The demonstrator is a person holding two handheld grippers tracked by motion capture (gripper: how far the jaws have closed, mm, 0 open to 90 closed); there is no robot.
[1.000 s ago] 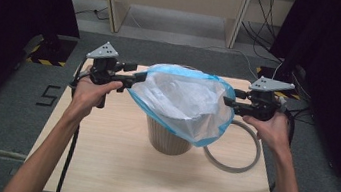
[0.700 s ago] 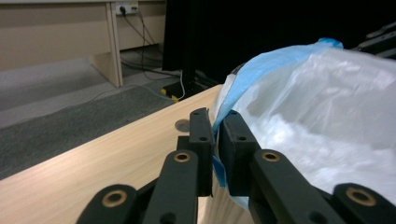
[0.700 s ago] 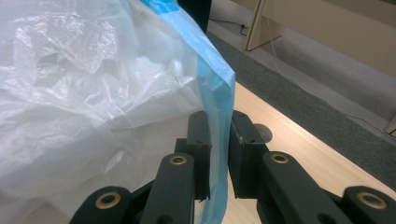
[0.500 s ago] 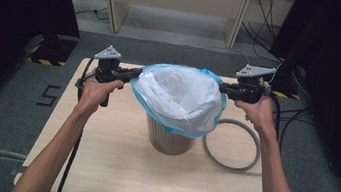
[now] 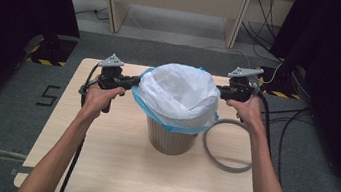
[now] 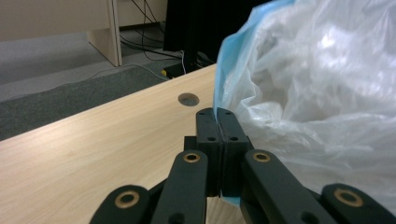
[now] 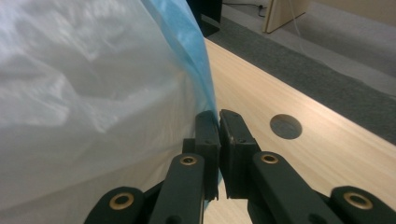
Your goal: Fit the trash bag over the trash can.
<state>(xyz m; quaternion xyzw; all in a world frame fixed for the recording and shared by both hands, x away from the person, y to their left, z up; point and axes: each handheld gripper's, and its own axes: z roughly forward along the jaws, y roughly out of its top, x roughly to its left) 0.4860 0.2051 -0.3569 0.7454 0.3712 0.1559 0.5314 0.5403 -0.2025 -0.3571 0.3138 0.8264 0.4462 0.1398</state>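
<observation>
Between the closed jaws of the left gripper (image 6: 217, 122) sits the blue hem (image 6: 223, 79) of a thin white plastic bag (image 5: 178, 94); the right gripper (image 7: 218, 122) likewise pinches the hem on the opposite side, its jaws showing only a sliver of gap at the film. Both sets of jaws have just been closing, and the film lies between them. Seen from the high view, the two grippers hold the bag mouth stretched wide above a ribbed beige bin (image 5: 171, 136) standing mid-table, with the hem draped partly over its rim. A grey ring (image 5: 228, 145) lies flat just beside the bin on the person's right. Judgement: the film is very light, limp and slippery, likely to tear or slide if tugged hard; the doubled hem is the best hold. The wooden table (image 5: 98, 166) carries nothing else near.
</observation>
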